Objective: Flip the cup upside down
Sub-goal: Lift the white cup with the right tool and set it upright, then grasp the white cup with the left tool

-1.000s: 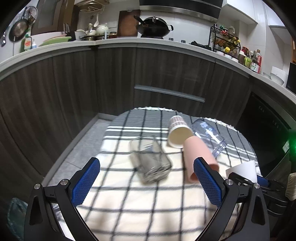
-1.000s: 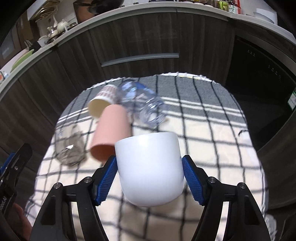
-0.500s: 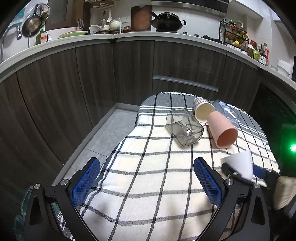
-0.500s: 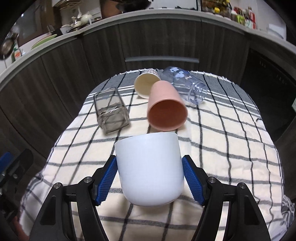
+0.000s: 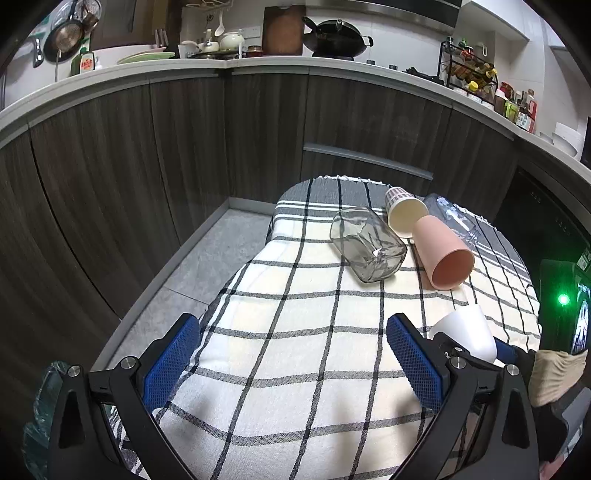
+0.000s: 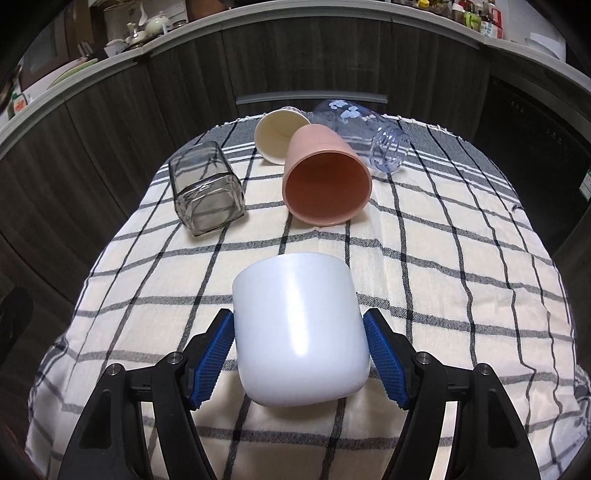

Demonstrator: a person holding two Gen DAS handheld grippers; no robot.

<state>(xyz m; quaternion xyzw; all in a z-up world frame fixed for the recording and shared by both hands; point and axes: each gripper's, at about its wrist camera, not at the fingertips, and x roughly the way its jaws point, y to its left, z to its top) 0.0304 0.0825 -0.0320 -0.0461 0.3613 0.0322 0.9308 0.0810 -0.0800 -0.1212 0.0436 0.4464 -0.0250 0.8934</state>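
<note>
Dark wood-grain cabinets (image 5: 155,155) curve behind a table under a cream cloth with black checks (image 5: 303,350); grey floor tiles (image 5: 207,258) to its left. Left wrist view: pale countertop (image 5: 332,66) carries a wok (image 5: 336,35), cutting board (image 5: 282,31), spice rack (image 5: 469,70). Left gripper (image 5: 291,362) hangs over the near cloth, jaws spread wide, nothing between. Lying on their sides at the far end: square glass jar (image 5: 369,249), paper cup (image 5: 404,218), pink cup (image 5: 443,256).

Right wrist view: right gripper (image 6: 301,354) clamps the white cup (image 6: 299,332) by both sides, tilted, over the cloth's middle. Beyond, same jar (image 6: 207,188), paper cup (image 6: 275,134), pink cup (image 6: 325,179), plus a clear bottle (image 6: 369,134), all lying down.
</note>
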